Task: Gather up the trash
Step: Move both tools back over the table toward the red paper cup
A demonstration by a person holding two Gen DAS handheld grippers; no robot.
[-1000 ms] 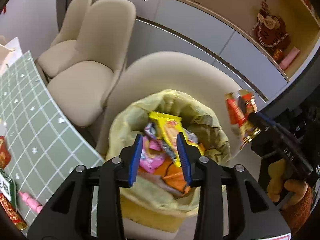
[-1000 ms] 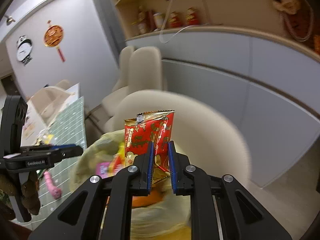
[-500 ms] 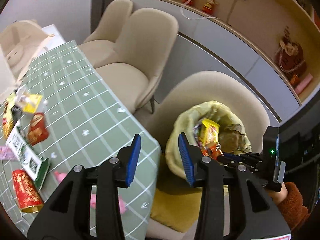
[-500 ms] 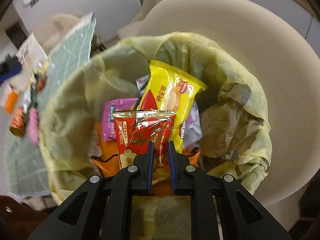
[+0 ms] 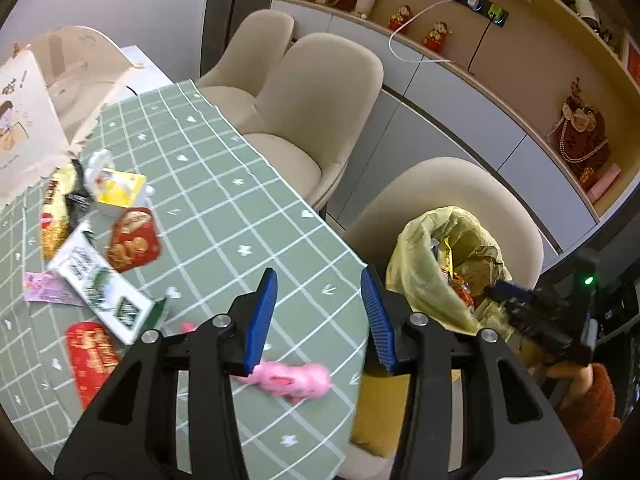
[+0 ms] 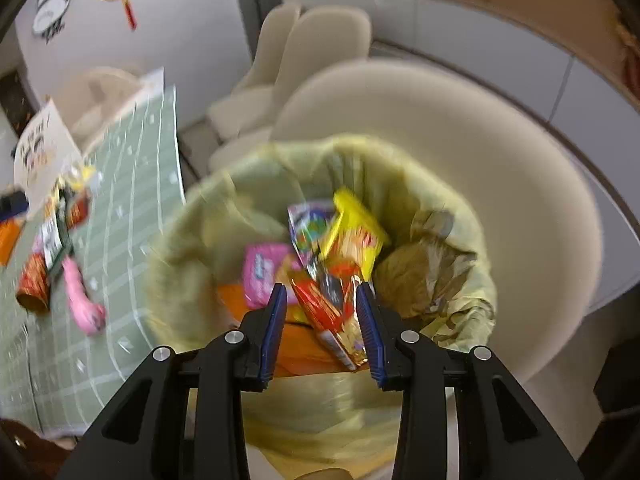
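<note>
Green checked table (image 5: 224,200), scattered wrappers (image 5: 134,240)

a home dining room: cushioned chairs (image 5: 320,92), checked tablecloth (image 5: 224,208), ornament-lined sideboard shelf (image 5: 440,36).

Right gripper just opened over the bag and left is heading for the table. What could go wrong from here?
The red wrapper lies tilted between the open right gripper fingers, so it may snag and lift out on retreat. The yellow trash bag sits heaped on a chair, and a nudge could tip it. The open left gripper hovers above the pink wrapper near the table edge and might push it off.
</note>
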